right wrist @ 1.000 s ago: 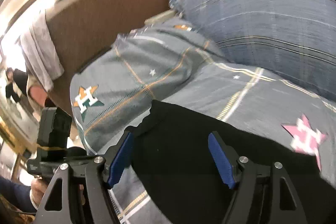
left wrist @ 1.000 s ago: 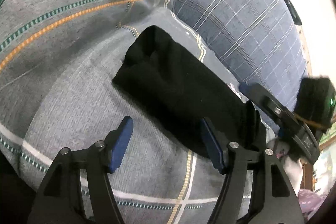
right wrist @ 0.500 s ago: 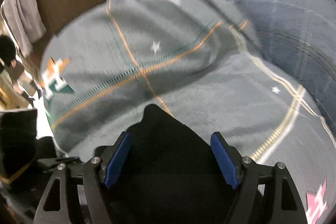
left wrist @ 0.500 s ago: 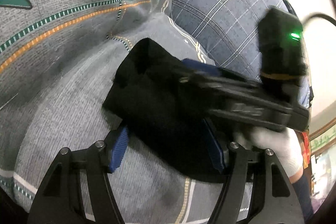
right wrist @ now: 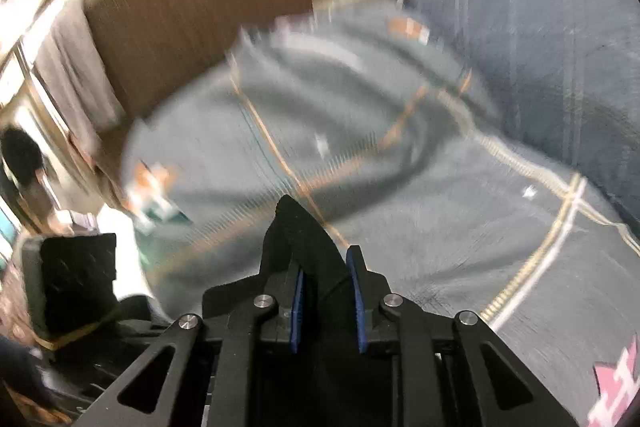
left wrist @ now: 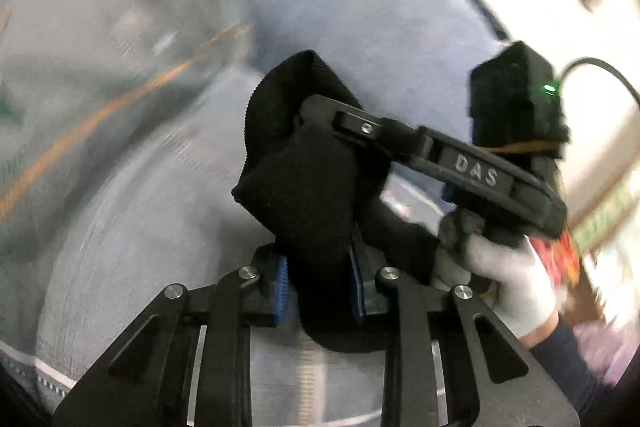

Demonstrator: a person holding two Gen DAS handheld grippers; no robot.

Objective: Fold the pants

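Observation:
The black pants (left wrist: 308, 195) are bunched up and lifted off the grey patterned bedspread (left wrist: 120, 187). My left gripper (left wrist: 318, 279) is closing, its blue pads pressing on a fold of the black cloth. In the left wrist view my right gripper (left wrist: 316, 115), held by a white-gloved hand (left wrist: 516, 287), grips the same bundle from the right. In the right wrist view my right gripper (right wrist: 328, 291) is closing on a peak of the black pants (right wrist: 298, 239), which sticks up between its blue pads. Both views are motion-blurred.
A blue-grey plaid pillow (left wrist: 380, 7) with a round crest lies behind the pants, and shows as the pillow (right wrist: 540, 27) at upper right in the right view. A brown headboard (right wrist: 200, 7) stands at the bed's far edge. A person (right wrist: 24, 171) is at far left.
Both grippers went from wide open around the flat black pants to closed on the cloth. The pants have been bunched and lifted off the bedspread, with the two grippers now close together.

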